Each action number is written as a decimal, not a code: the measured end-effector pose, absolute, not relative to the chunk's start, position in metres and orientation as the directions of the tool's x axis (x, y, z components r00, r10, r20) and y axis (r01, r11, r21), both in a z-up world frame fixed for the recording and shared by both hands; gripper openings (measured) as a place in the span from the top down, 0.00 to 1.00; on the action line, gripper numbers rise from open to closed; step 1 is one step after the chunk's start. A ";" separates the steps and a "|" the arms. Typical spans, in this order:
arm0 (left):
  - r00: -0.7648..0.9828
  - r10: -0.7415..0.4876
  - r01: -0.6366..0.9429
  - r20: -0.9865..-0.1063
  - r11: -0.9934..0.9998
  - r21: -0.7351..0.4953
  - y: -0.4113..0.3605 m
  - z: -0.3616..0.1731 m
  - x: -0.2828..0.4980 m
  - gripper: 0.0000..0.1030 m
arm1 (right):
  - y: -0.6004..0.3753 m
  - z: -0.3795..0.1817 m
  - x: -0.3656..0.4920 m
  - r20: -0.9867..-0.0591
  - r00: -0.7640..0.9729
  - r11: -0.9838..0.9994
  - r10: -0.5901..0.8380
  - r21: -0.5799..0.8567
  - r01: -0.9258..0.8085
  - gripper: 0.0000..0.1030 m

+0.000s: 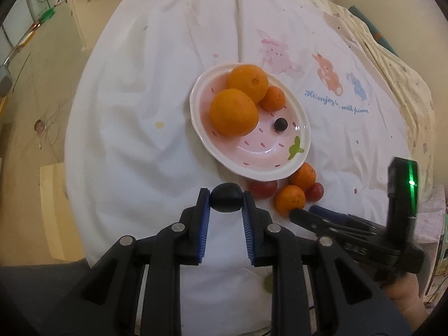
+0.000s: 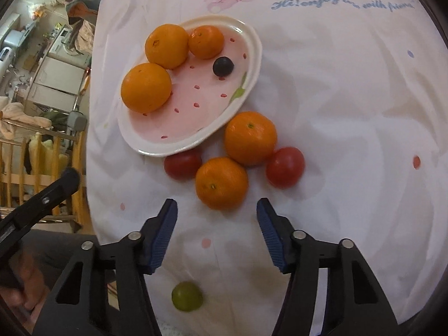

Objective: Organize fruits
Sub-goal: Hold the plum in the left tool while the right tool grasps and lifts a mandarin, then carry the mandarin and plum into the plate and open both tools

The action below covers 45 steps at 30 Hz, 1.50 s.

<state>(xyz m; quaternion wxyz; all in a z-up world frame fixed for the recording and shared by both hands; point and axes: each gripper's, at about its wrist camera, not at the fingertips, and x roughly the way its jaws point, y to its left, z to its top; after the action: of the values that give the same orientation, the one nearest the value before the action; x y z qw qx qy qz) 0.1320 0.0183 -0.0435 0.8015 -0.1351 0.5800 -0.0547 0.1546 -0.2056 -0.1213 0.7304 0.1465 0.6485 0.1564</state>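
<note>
A pink oval plate (image 1: 299,123) (image 2: 252,42) holds two big oranges (image 1: 233,112) (image 2: 146,87), a small mandarin (image 1: 273,98) (image 2: 205,42) and a dark grape (image 1: 280,124) (image 2: 223,66). My left gripper (image 1: 226,197) is shut on another dark grape (image 1: 226,197), just short of the plate's near rim. My right gripper (image 2: 217,210) is open, right behind a mandarin (image 2: 221,183) on the cloth. Beside it lie a second mandarin (image 2: 250,137), two red tomatoes (image 2: 285,167) (image 2: 182,163) and, under the gripper, a green grape (image 2: 187,296).
A white printed cloth (image 1: 140,140) (image 2: 350,98) covers the round table. The table's left edge drops to the floor and furniture (image 2: 50,78). The right gripper's body (image 1: 364,232) shows at the lower right of the left wrist view.
</note>
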 end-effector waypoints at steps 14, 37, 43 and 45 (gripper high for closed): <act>0.330 -0.258 -0.043 -0.908 0.957 -0.287 0.013 -0.038 0.131 0.82 | -0.192 -0.128 0.161 -0.938 0.112 0.944 0.328 0.320 -0.083 0.55; 0.324 -0.178 -0.105 -0.929 0.969 -0.222 0.028 -0.051 0.135 0.82 | -0.228 -0.059 0.148 -0.874 0.199 0.894 0.444 0.418 -0.162 0.55; 0.324 -0.154 -0.108 -0.933 0.974 -0.199 0.028 -0.050 0.141 0.82 | -0.232 -0.043 0.170 -0.856 0.243 0.889 0.456 0.425 -0.173 0.55; 0.327 -0.147 -0.105 -0.933 0.976 -0.191 0.028 -0.046 0.144 0.82 | -0.232 -0.041 0.178 -0.848 0.252 0.884 0.466 0.433 -0.176 0.55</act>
<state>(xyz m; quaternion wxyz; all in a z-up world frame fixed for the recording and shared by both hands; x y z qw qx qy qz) 0.1442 0.0278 -0.0465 0.8073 -0.1089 0.5799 -0.0129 0.1784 -0.2319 -0.0412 0.7811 0.1257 0.5762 0.2054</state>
